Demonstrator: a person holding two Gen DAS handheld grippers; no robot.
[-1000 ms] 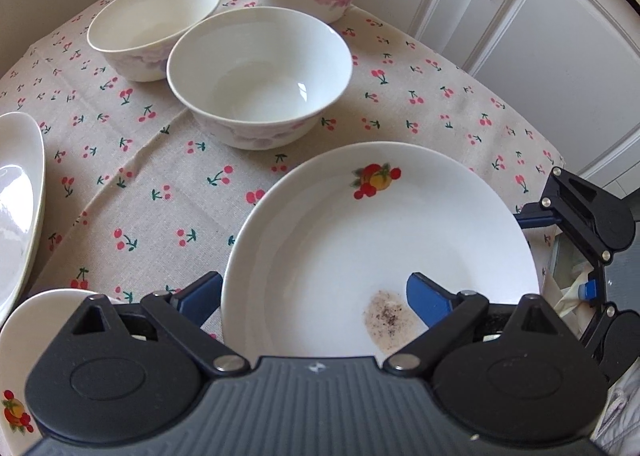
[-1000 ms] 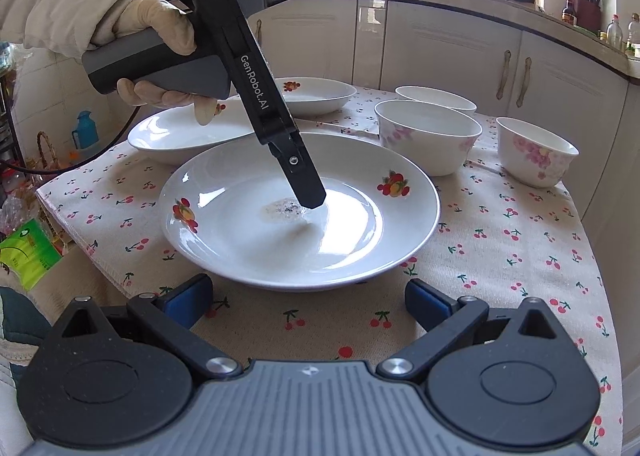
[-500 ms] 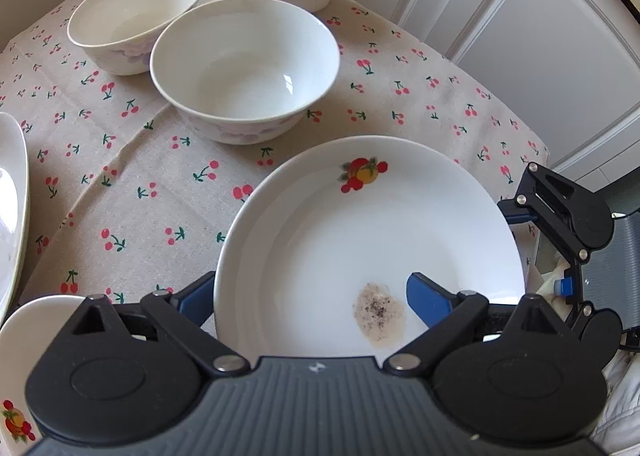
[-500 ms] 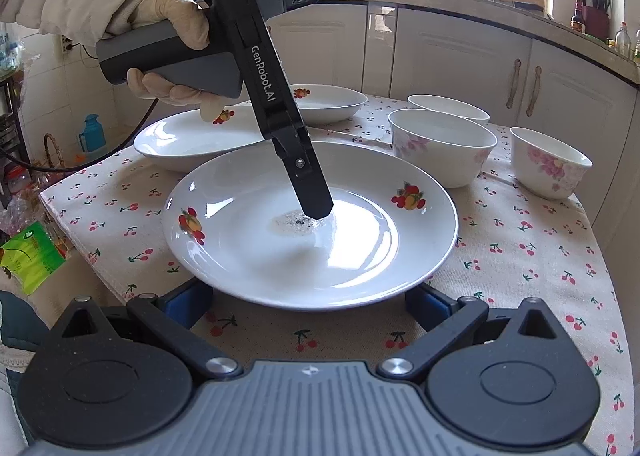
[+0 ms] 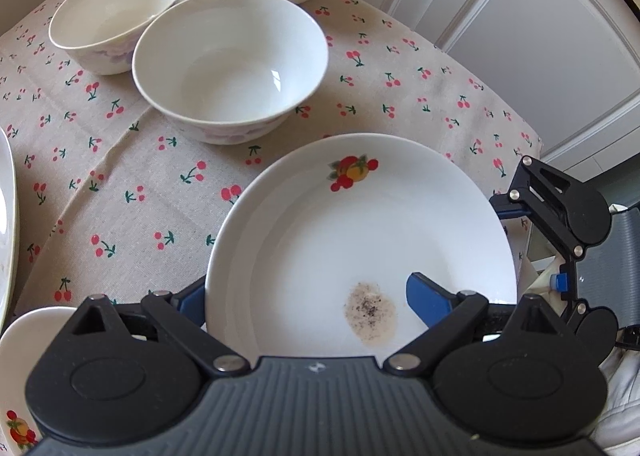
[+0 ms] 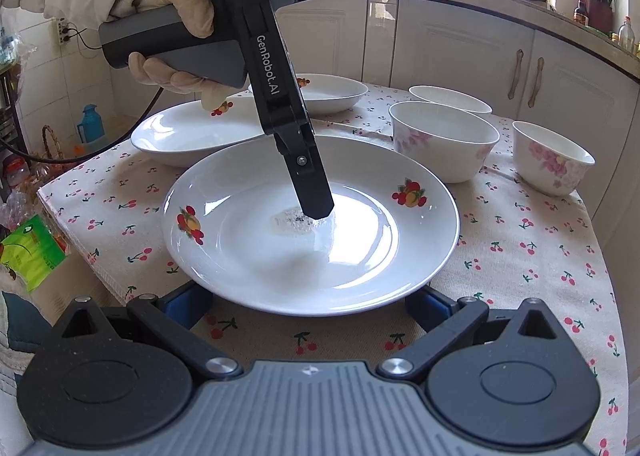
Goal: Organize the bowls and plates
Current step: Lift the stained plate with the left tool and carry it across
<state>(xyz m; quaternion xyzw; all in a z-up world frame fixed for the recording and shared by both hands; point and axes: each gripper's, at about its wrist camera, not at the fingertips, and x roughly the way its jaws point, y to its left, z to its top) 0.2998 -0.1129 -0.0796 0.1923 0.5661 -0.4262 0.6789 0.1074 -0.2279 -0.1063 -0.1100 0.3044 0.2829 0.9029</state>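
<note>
Left wrist view: the left gripper [image 5: 304,296] points steeply down over the near plate [image 5: 360,224], jaws wide; one finger sits outside the rim, the other over the plate's floor beside a speckled smear [image 5: 370,310]. They straddle the rim without pinching it, so close squarely on the rim before any lift. Three bowls [image 5: 230,60] stand beyond the plate on the cherry cloth [image 5: 120,176].

Right wrist view: the right gripper [image 6: 308,302] waits at the plate's near edge, jaws wide, holding nothing; two more plates [image 6: 192,132] lie behind it. Stacking there looks the aim, so keep the plate level.
</note>
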